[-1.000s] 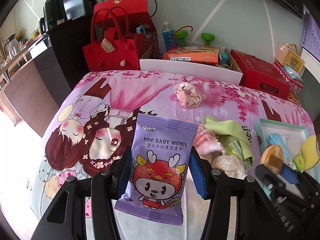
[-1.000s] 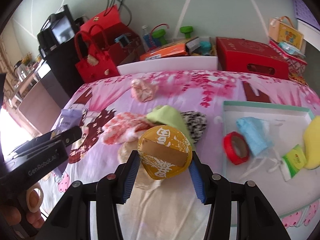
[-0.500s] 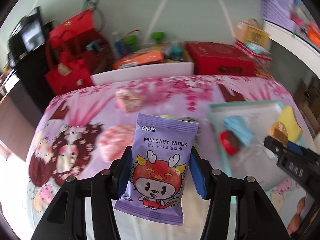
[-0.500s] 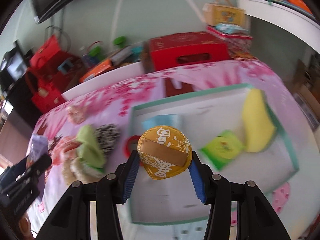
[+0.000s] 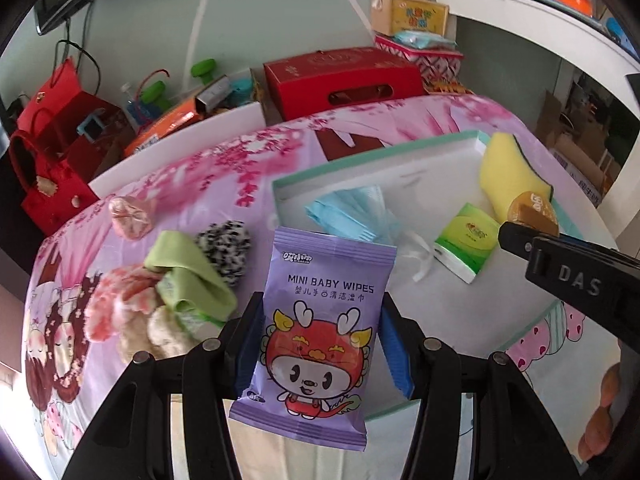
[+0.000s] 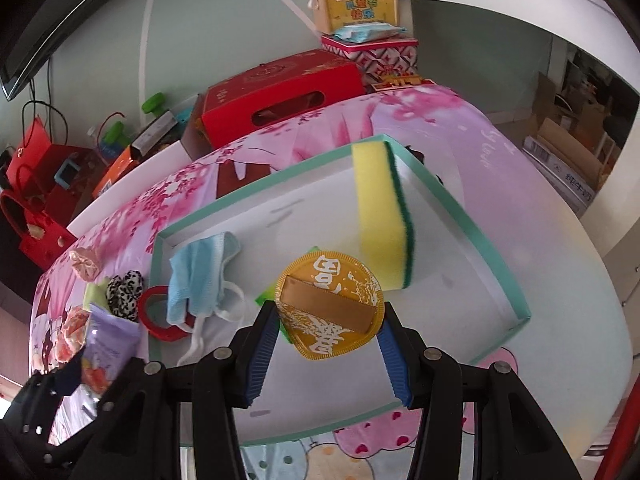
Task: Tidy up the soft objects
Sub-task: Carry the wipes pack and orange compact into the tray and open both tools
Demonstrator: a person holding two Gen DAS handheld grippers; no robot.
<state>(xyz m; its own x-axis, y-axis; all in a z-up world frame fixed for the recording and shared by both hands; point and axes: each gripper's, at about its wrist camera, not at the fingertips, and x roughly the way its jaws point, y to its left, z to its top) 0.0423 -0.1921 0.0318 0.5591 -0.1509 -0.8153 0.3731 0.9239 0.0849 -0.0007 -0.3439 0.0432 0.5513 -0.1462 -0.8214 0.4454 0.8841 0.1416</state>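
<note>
I hold my left gripper (image 5: 318,354) pinched on the purple pack of baby wipes (image 5: 316,332) and my right gripper (image 6: 326,350) pinched on the round gold pad (image 6: 331,307), both hanging over the teal-rimmed tray (image 6: 460,206). To place well, I lower each over bare white floor, clear of the yellow sponge (image 6: 380,212), blue mask (image 6: 200,272) and green tissue pack (image 5: 466,242), then spread the fingers low.

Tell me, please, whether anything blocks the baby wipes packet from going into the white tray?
Nothing visible does. The left gripper holds the wipes packet at the tray edge; the blue mask lies just ahead, with bare floor beside it.
</note>
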